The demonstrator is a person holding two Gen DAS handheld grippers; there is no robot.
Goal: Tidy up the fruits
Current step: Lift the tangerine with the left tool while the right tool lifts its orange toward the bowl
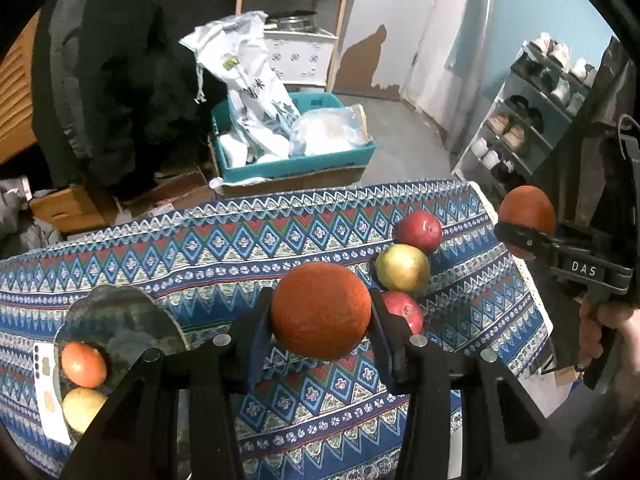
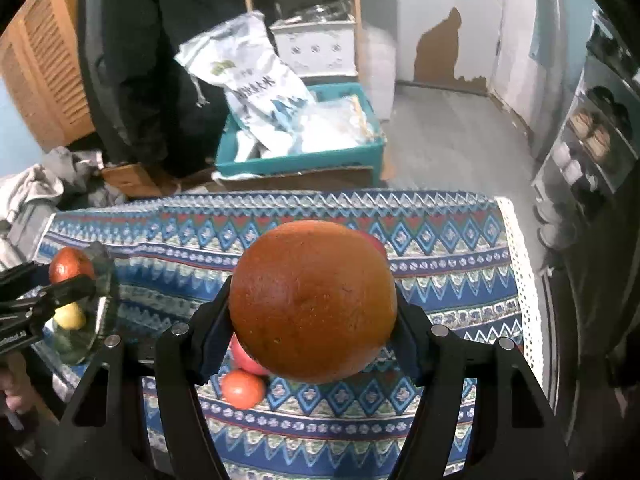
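The left gripper (image 1: pixel 320 312) pinched a round, matt, deep-orange fruit (image 1: pixel 320 310) between its two black fingers, clear of the blue patterned tablecloth (image 1: pixel 200 248). The right gripper (image 2: pixel 312 304) likewise clamped a larger, glossy orange fruit (image 2: pixel 313 300), its fingers pressed on either side.

Down and left of the left fingers sat a shiny scalloped metal dish (image 1: pixel 116 316) already holding a small orange fruit (image 1: pixel 84 364) and a pale yellow one (image 1: pixel 82 408). Beyond and right of those fingers, two red apples (image 1: pixel 420 232) and a yellow-green apple (image 1: pixel 402 268) lay loose on the cloth. Below the right fingers a small orange-red fruit (image 2: pixel 243 389) also waited.

Judging by this, the sorting was under way: two fruits placed, two in hand, several left.
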